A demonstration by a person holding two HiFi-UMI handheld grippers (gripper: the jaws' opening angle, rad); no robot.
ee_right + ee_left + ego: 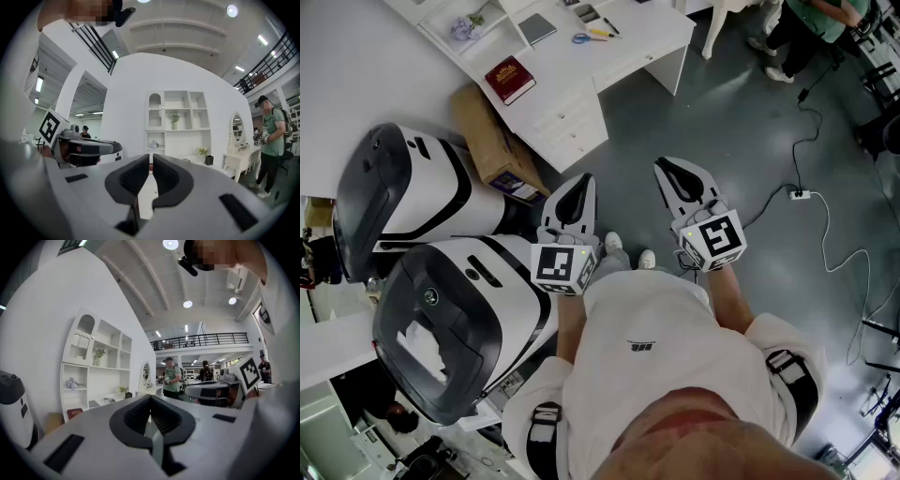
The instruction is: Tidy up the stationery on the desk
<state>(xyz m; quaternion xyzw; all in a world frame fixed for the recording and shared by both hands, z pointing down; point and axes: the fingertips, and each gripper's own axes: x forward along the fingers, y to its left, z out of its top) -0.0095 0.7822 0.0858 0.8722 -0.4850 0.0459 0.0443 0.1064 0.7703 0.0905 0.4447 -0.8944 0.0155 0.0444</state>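
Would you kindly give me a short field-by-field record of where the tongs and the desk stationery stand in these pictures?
Left tongs: shut, nothing between them, held in front of the torso
Right tongs: together but for a thin slit, empty, beside the left
Desk: white, across the grey floor from the person
Scissors: blue-handled, flat on the desk
Pencil: yellow, just right of the scissors
Notebook: grey, left of the scissors
Red book: flat on the white top, apart from the rest
Task state: not begun, nothing held
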